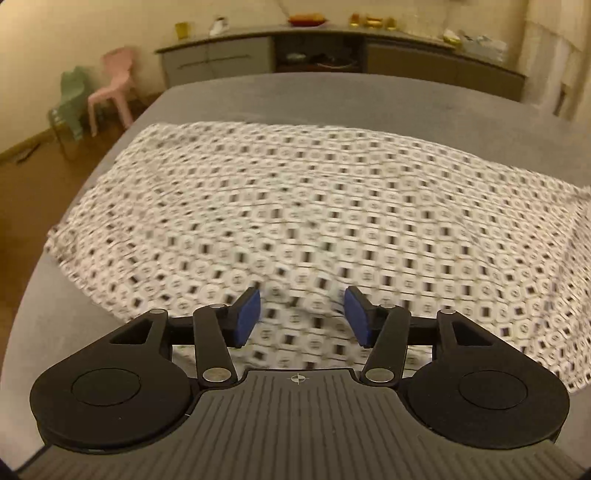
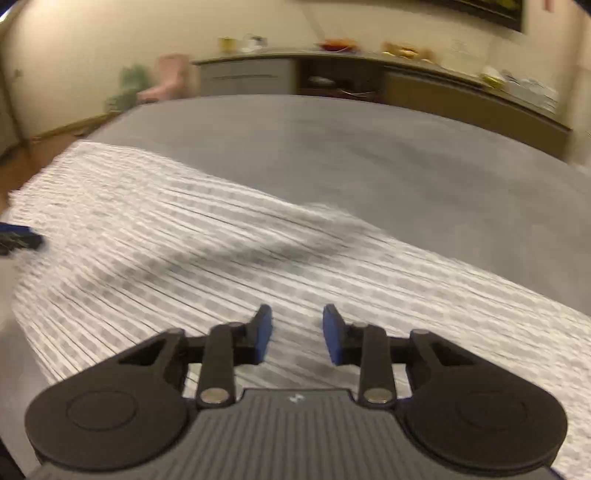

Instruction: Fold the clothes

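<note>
The patterned cloth (image 1: pixel 295 221) lies spread on the grey bed (image 1: pixel 332 96), rumpled near its front edge. Both the left gripper (image 1: pixel 302 317) and right gripper (image 2: pixel 297 334) hang released above it, grasping nothing. Pinching that loose ridge could trap a crease. Only the left view shows the print sharply; the right view is smeared.

Warm light falls on cream walls (image 1: pixel 55 33), a long grey sideboard (image 1: pixel 221 59), and 2 plastic chairs (image 1: pixel 110 85).

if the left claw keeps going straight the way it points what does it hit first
Most likely the patterned cloth spread on the grey bed; the open left claw points down at it, nothing between. Depth is unclear.
</note>
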A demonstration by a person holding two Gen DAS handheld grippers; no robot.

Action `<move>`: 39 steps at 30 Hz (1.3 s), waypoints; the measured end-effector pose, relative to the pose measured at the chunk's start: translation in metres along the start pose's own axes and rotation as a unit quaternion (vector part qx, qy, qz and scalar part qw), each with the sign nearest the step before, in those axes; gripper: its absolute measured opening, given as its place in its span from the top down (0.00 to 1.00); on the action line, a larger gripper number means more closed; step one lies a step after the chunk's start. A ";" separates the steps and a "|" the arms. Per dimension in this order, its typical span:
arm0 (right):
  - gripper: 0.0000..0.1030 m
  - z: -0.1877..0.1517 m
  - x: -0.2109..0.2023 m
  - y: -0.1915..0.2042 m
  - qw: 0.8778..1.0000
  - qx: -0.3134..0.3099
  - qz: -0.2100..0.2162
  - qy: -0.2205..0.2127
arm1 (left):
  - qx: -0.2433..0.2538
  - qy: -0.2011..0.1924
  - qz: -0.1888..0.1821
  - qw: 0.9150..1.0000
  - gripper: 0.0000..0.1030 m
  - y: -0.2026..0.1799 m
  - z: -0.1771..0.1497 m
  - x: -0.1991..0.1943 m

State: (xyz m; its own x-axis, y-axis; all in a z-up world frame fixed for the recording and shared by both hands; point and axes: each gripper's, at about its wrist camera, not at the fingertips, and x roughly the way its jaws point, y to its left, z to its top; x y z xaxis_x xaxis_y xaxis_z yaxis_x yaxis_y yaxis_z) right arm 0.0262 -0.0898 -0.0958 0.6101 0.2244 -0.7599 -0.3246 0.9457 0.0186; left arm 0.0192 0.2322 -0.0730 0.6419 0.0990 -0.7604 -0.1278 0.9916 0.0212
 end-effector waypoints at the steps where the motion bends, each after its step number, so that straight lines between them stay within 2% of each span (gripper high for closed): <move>1: 0.70 -0.008 -0.007 -0.017 1.000 0.006 -0.022 0.006 | -0.009 0.003 0.005 1.000 0.53 0.005 0.001 0.001; 3: 0.70 -0.039 -0.025 -0.048 0.999 0.024 -0.044 0.009 | -0.024 0.009 0.014 1.000 0.54 0.016 0.002 0.003; 5: 0.62 -0.064 -0.043 -0.077 0.997 0.046 -0.060 0.012 | -0.021 0.011 0.033 0.999 0.54 0.020 0.005 0.007; 6: 0.61 -0.073 -0.051 -0.091 0.996 0.060 -0.065 0.013 | -0.010 0.008 0.050 0.999 0.53 0.013 0.003 0.002; 9: 0.55 -0.100 -0.073 -0.110 0.992 0.090 -0.085 0.012 | 0.004 0.003 0.080 0.997 0.54 0.008 0.007 0.005; 11: 0.55 -0.112 -0.075 -0.120 0.989 0.110 -0.096 0.008 | -0.002 -0.004 0.075 0.997 0.60 0.004 0.009 0.003; 12: 0.53 -0.112 -0.075 -0.125 0.989 0.111 -0.098 0.004 | -0.005 -0.010 0.066 0.998 0.59 0.001 0.010 0.001; 15: 0.42 -0.111 -0.066 -0.135 0.987 0.111 -0.113 -0.007 | -0.011 0.011 0.063 0.998 0.58 -0.001 0.015 0.014; 18: 0.44 -0.103 -0.052 -0.152 0.984 0.121 -0.128 -0.015 | -0.032 0.015 0.072 0.997 0.52 0.008 0.028 0.026; 21: 0.51 -0.092 -0.037 -0.168 0.981 0.126 -0.147 -0.025 | -0.069 0.017 0.082 0.994 0.50 0.021 0.040 0.040; 26: 0.61 -0.099 -0.041 -0.179 0.980 0.120 -0.157 -0.029 | -0.053 0.022 0.112 0.992 0.49 0.032 0.032 0.031; 28: 0.56 -0.119 -0.061 -0.186 0.974 0.122 -0.189 -0.029 | -0.049 0.018 0.148 0.988 0.49 0.047 0.023 0.023; 30: 0.52 -0.136 -0.077 -0.201 0.967 0.157 -0.198 -0.028 | -0.060 0.020 0.200 0.978 0.52 0.067 0.017 0.018; 31: 0.52 -0.140 -0.080 -0.205 0.963 0.177 -0.201 -0.029 | -0.078 0.015 0.210 0.974 0.56 0.079 0.015 0.015; 33: 0.62 -0.145 -0.092 -0.199 0.957 0.177 -0.225 -0.050 | -0.128 -0.009 0.192 0.973 0.60 0.094 0.013 -0.001; 34: 0.62 -0.141 -0.095 -0.185 0.961 0.154 -0.220 -0.070 | -0.151 -0.025 0.166 0.974 0.60 0.099 0.014 -0.007; 36: 0.62 -0.131 -0.095 -0.151 0.974 0.111 -0.172 -0.099 | -0.180 -0.041 0.095 0.978 0.57 0.100 0.019 -0.011; 38: 0.61 -0.126 -0.081 -0.123 0.986 0.065 -0.126 -0.090 | -0.178 -0.024 0.066 0.981 0.56 0.098 0.020 -0.004; 39: 0.61 -0.128 -0.074 -0.116 0.989 0.049 -0.117 -0.079 | -0.171 -0.009 0.074 0.982 0.57 0.098 0.018 0.001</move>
State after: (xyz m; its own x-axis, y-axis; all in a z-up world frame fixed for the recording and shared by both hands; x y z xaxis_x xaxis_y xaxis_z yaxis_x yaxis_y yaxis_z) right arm -0.0740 -0.2463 -0.1247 0.7677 0.0238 -0.6404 -0.0953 0.9924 -0.0774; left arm 0.0207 0.3307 -0.0603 0.6097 0.2451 -0.7538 -0.4655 0.8805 -0.0902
